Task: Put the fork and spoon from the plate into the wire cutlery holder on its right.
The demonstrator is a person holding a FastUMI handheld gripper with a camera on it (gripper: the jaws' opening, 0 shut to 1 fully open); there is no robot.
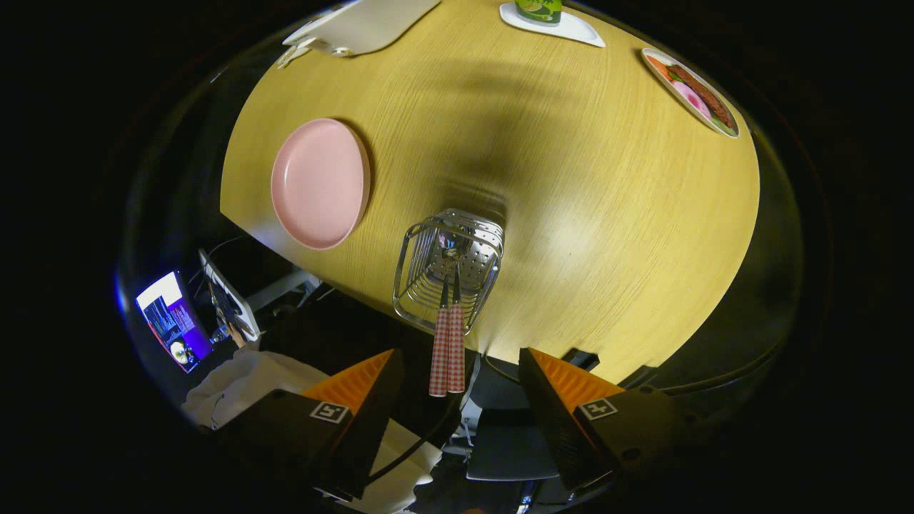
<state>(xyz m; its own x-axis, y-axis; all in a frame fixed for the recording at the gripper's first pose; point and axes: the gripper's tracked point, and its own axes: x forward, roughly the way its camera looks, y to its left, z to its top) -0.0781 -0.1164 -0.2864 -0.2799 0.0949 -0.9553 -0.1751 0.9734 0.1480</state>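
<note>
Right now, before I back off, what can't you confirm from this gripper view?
- Which of the two checked handles is fork or spoon: their heads sit inside the wire cutlery holder, hidden by its wires.
- Food on the far plate: too small to identify.
- Green container: cut off.
The gripper is open, touching nothing.

You find no word, brand or number you can read here: each finger of the gripper (460, 375) carries a small square black-and-white marker tag (329, 412), a coded pattern rather than text, and its fingers stand apart, holding nothing.
</note>
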